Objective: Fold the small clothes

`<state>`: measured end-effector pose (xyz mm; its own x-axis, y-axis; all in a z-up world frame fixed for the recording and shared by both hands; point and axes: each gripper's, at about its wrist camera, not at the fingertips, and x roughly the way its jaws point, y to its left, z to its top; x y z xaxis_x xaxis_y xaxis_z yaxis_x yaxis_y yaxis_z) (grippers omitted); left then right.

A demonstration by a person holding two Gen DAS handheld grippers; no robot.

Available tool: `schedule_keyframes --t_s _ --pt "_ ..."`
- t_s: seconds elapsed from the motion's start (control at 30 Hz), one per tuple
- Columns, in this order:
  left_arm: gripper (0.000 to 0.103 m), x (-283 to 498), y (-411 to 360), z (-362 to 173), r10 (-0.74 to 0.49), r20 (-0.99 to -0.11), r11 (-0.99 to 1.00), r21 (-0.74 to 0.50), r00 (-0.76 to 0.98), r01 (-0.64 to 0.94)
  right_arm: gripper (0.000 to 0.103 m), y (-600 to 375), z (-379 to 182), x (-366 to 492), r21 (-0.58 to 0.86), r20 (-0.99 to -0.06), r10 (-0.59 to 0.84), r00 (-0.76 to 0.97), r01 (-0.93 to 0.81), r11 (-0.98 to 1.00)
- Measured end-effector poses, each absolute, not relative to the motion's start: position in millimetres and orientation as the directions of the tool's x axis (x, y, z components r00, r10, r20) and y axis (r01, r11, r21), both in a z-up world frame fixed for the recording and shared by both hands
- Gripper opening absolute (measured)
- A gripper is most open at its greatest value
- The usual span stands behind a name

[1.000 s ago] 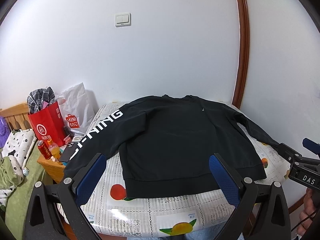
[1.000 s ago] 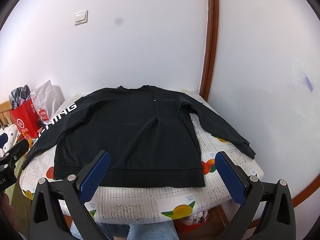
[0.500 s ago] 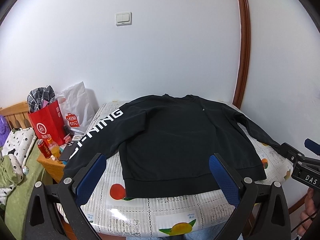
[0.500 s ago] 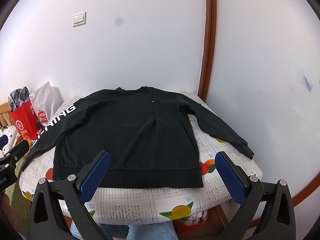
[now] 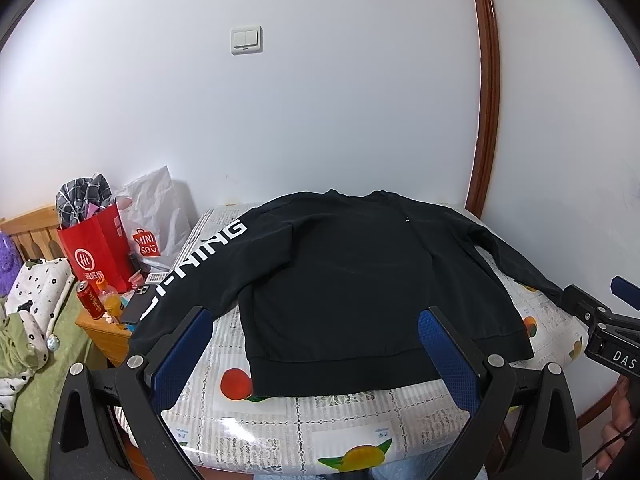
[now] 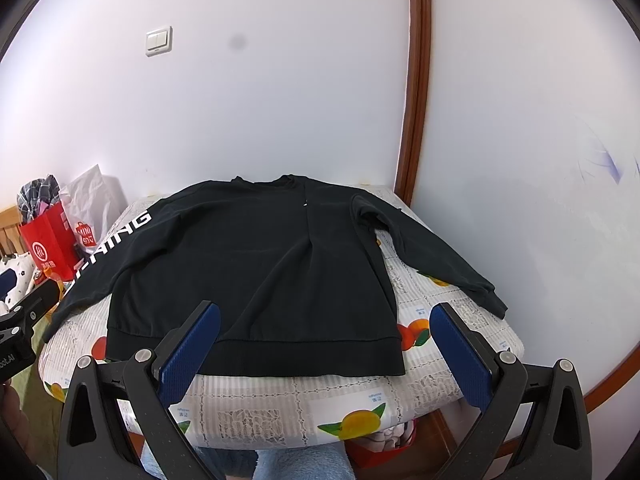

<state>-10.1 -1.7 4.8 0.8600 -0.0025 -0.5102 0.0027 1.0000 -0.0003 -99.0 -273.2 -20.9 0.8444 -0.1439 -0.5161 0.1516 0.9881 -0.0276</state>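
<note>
Bedside red bag (image 5: pixel 98 246) holding plaid cloth (image 5: pixel 82 196)

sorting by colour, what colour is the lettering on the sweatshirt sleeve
White, on a black sweatshirt; the lettering shows best in the left wrist view.

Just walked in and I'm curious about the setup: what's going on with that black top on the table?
A person holds a gripper in each hand, getting ready to fold a black sweatshirt. It lies flat on the fruit-print table, sleeves spread, nothing folded yet. The left gripper and right gripper hover in front of the hem with jaws wide open, holding nothing. Red and white shopping bags sit off to the left.
</note>
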Motion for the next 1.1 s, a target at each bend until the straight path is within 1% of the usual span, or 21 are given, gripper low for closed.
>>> schedule_keyframes --t_s 1.1 --pt "0.103 -11.6 -8.7 8.6 -0.008 -0.502 1.0 0.004 0.865 0.011 0.103 -274.2 -19.1 -103.8 -0.035 -0.508 -0.16 0.846 0.166 0.986"
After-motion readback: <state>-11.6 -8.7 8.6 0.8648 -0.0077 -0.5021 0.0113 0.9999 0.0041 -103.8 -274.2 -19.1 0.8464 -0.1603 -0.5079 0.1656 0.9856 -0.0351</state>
